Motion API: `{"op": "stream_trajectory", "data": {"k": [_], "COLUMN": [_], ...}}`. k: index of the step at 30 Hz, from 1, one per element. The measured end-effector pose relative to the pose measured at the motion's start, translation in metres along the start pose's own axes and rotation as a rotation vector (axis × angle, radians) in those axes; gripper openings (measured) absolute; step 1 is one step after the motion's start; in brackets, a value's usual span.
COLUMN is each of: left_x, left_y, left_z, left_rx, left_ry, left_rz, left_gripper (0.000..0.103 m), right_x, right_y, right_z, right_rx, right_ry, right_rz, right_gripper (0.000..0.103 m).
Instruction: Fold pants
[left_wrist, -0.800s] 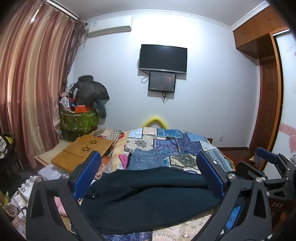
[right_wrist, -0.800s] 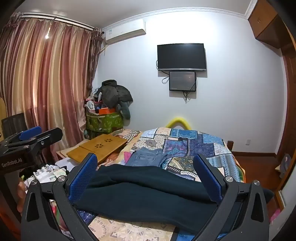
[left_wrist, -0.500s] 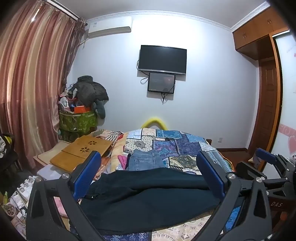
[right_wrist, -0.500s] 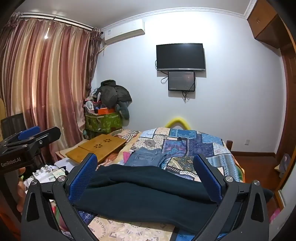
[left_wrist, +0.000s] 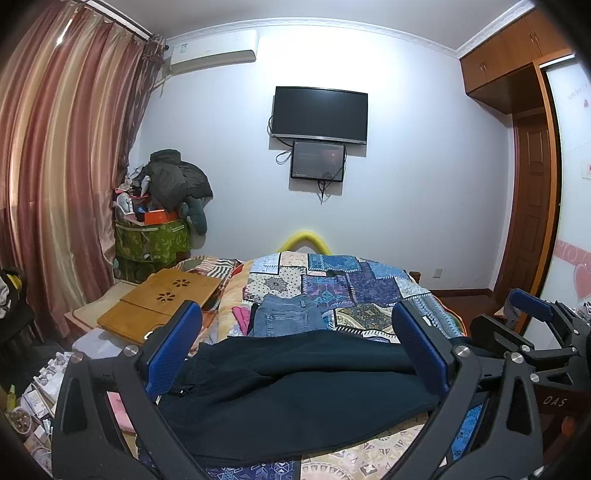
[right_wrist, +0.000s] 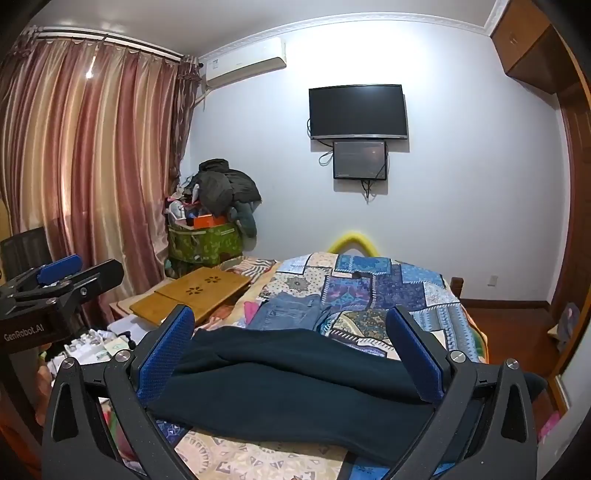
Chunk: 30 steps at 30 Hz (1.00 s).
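Dark navy pants (left_wrist: 291, 391) lie crosswise on the near end of the patchwork bed (left_wrist: 362, 291), legs overlapping; they also show in the right wrist view (right_wrist: 295, 380). My left gripper (left_wrist: 295, 350) is open and empty, held above the pants. My right gripper (right_wrist: 291, 350) is open and empty, also above the pants. Each gripper shows in the other's view: the right one at the right edge (left_wrist: 532, 332), the left one at the left edge (right_wrist: 55, 284).
Folded blue jeans (left_wrist: 288, 317) lie on the bed behind the dark pants. A wooden lap desk (left_wrist: 162, 302) sits left of the bed, with clutter on the floor (left_wrist: 33, 398). A green bin piled with clothes (left_wrist: 155, 236) stands by the curtain. A wooden door (left_wrist: 532, 229) is at right.
Both views have shifted only slightly; the pants have not moved and both grippers stay open.
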<state>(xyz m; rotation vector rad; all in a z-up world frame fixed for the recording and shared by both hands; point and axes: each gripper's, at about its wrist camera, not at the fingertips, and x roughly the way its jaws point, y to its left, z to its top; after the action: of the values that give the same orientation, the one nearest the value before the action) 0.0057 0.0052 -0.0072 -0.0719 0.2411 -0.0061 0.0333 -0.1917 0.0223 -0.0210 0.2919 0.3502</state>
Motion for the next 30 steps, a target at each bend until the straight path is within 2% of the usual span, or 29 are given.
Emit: {"op": "stream_trajectory", "data": {"k": [30], "left_x": [0.0029], "left_y": [0.0002], "left_z": [-0.0004], "left_rx": [-0.011], "left_ry": [0.011], "left_rz": [-0.015], "left_gripper": [0.103], "right_x": [-0.0055], "right_y": [-0.0045], "right_z": [-0.0006], "right_rx": [0.012], "right_ry": [-0.006], "right_rz": [-0.016], "right_gripper": [0.103]}}
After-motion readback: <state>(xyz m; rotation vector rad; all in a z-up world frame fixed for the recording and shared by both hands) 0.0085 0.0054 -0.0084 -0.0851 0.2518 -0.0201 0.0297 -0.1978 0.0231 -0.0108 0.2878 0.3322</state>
